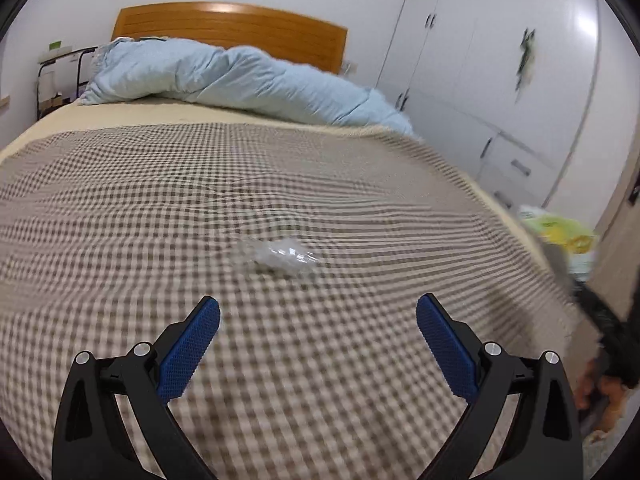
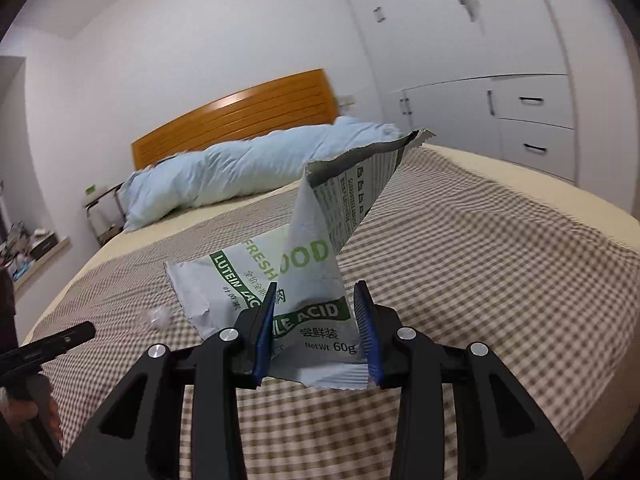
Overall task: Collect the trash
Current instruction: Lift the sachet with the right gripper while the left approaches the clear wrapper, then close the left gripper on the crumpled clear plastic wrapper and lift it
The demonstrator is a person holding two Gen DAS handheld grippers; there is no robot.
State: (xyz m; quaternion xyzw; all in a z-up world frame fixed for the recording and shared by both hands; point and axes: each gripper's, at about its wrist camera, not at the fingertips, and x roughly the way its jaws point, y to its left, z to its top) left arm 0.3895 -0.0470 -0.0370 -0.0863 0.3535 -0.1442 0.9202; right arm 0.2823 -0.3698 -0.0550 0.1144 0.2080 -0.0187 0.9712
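Left wrist view: left gripper [image 1: 318,314] gapes above checked bedspread [image 1: 120,208], clear wrapper [image 1: 276,256] ahead; right gripper [image 2: 318,304] clamps torn pouch [image 2: 320,240].

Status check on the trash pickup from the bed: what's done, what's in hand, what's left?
Done: nothing visibly binned; no bin in view. In hand: the right gripper is shut on the torn grey-and-green snack pouch, lifted off the checked brown-and-cream bedspread. Left: the crumpled clear plastic wrapper lies on the bedspread ahead of the open left gripper.
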